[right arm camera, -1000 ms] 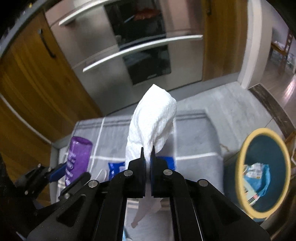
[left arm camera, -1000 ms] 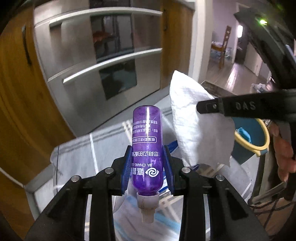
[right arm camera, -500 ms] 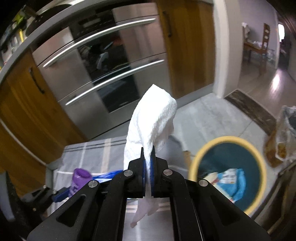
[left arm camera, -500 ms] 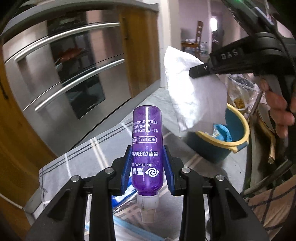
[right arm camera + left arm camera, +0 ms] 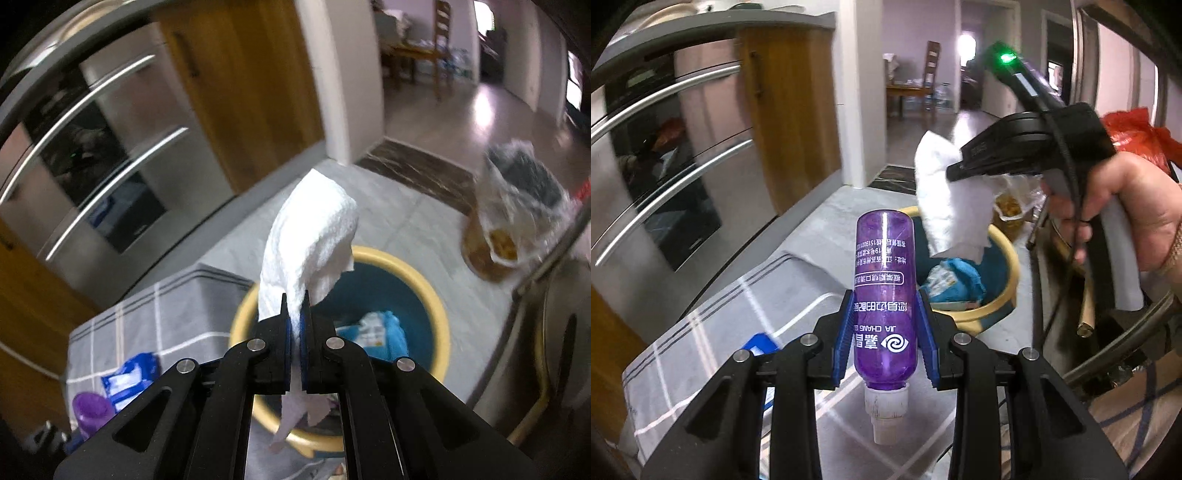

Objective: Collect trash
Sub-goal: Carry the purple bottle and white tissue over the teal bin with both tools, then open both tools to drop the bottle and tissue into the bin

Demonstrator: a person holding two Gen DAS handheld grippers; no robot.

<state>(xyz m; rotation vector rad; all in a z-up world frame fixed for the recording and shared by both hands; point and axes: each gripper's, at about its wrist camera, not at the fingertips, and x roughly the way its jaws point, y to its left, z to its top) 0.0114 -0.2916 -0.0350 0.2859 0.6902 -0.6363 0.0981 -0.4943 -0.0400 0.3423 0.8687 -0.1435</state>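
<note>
My left gripper is shut on a purple plastic bottle, held with its white cap toward the camera, above the grey checked cloth. My right gripper is shut on a crumpled white paper towel and holds it over the blue bin with a yellow rim. The left wrist view shows the towel hanging above the bin, just right of the bottle. The bottle's base shows at the lower left of the right wrist view.
The bin holds a blue-and-white wrapper. A blue packet lies on the cloth. A steel oven front and wooden cabinets stand to the left. A clear bag of rubbish sits on the floor at right.
Both grippers have swung right toward the bin. The paper towel has moved from above the cloth to over the bin's opening. The bottle stays gripped.
</note>
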